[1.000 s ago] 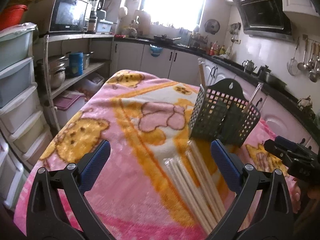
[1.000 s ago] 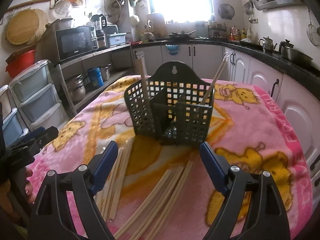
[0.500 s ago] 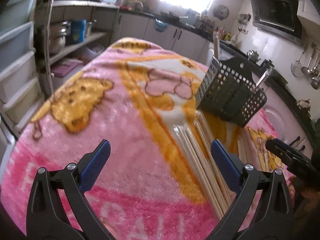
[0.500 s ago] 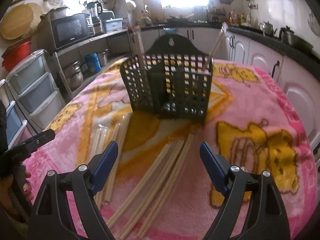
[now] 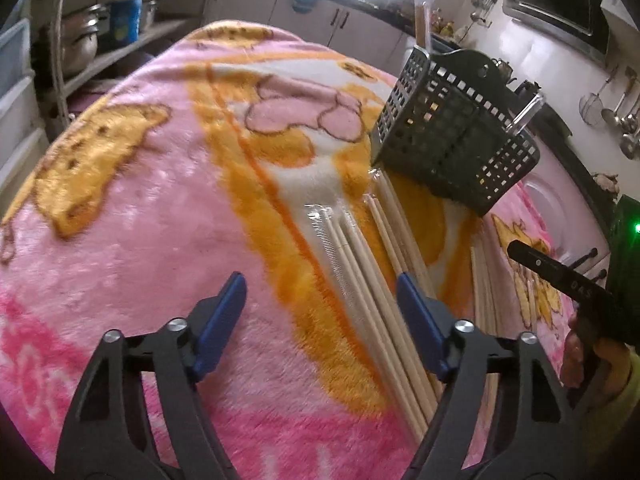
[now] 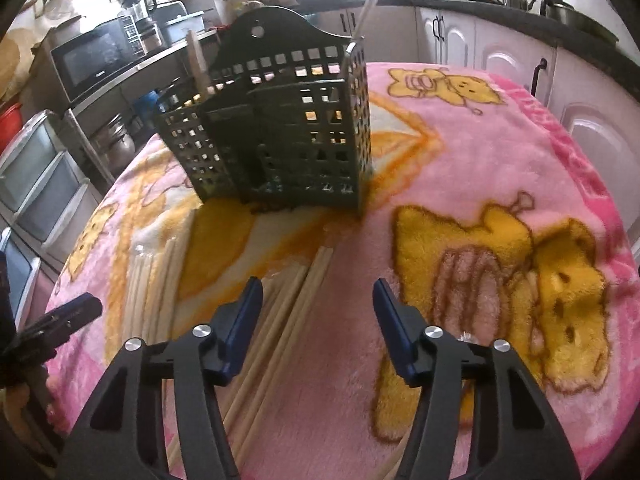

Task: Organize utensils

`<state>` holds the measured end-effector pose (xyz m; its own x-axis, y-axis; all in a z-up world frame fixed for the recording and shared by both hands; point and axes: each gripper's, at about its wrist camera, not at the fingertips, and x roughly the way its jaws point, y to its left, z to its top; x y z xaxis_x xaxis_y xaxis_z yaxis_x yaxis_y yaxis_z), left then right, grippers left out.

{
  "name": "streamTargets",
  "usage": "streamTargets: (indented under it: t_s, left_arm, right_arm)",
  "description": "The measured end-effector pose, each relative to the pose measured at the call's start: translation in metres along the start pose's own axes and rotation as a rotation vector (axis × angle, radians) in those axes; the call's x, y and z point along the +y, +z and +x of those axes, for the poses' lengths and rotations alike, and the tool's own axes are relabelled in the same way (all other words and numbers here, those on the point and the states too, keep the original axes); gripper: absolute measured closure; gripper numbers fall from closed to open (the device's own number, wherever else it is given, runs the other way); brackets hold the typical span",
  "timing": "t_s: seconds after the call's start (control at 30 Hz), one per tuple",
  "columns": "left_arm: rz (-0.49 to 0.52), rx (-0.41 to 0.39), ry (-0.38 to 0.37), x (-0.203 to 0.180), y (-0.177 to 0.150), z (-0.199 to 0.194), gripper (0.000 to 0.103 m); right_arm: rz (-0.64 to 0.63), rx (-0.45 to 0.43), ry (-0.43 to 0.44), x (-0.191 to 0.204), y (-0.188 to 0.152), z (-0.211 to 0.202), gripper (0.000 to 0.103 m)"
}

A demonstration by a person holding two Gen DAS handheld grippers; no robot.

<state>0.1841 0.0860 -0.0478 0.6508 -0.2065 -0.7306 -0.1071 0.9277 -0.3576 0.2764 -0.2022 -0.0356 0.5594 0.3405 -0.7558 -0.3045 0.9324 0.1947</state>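
Observation:
A dark green perforated utensil holder [image 5: 456, 136] [image 6: 276, 132] stands on the pink blanket [image 5: 140, 208], with two wrapped chopstick pairs leaning inside it. Several pale wooden chopsticks, some in clear wrap, lie in a left bundle [image 5: 368, 276] [image 6: 156, 280] and a right bundle [image 6: 288, 312]. My left gripper [image 5: 322, 292] is open low over the blanket, its right finger at the left bundle. My right gripper [image 6: 318, 300] is open over the right bundle's far ends. Each gripper shows at the other view's edge.
The blanket-covered table drops off at its near and side edges. Plastic drawers [image 6: 28, 184] and a shelf with pots [image 5: 80, 48] stand to the left. Kitchen cabinets [image 6: 500, 60] and counter run behind and to the right.
Both grippers have dropped lower and tilted down toward the chopsticks. The holder and chopsticks have not moved.

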Motion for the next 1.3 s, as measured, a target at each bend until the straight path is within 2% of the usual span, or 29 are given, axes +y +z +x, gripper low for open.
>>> streamTargets:
  t_s: [0.07, 0.27, 0.43, 0.63, 0.8, 1.0, 1.1, 1.17, 1.23, 1.3]
  left_arm:
    - [-0.034, 0.026, -0.004, 0.002, 0.005, 0.008, 0.041]
    - [-0.018, 0.045, 0.058, -0.004, 0.019, 0.022, 0.05]
    - [0.014, 0.046, 0.101, -0.004, 0.025, 0.029, 0.063]
    - [-0.009, 0.047, 0.105, 0.006, 0.026, 0.024, 0.072]
    - [-0.019, 0.055, 0.101, 0.006, 0.026, 0.025, 0.072]
    - [-0.017, 0.069, 0.095, -0.004, 0.032, 0.035, 0.061]
    - [-0.012, 0.073, 0.104, -0.007, 0.036, 0.04, 0.06]
    - [0.004, 0.073, 0.124, -0.008, 0.038, 0.044, 0.062]
    - [0.016, 0.068, 0.163, -0.01, 0.038, 0.045, 0.073]
    - [0.033, 0.068, 0.176, -0.012, 0.038, 0.046, 0.076]
  right_arm:
    - [0.001, 0.009, 0.001, -0.002, 0.004, 0.005, 0.052]
    - [0.006, 0.037, -0.001, -0.005, 0.013, 0.019, 0.056]
    - [0.021, 0.069, -0.003, -0.009, 0.018, 0.03, 0.06]
    - [0.052, 0.106, -0.009, -0.012, 0.022, 0.045, 0.067]
    - [0.053, 0.115, -0.024, -0.01, 0.026, 0.051, 0.07]
    - [0.049, 0.103, -0.019, -0.019, 0.024, 0.052, 0.087]
    - [0.071, 0.103, 0.008, -0.028, 0.025, 0.048, 0.092]
    - [0.074, 0.091, 0.019, -0.032, 0.025, 0.044, 0.093]
    - [0.069, 0.085, 0.035, -0.033, 0.025, 0.04, 0.094]
    - [0.064, 0.075, 0.049, -0.033, 0.023, 0.035, 0.094]
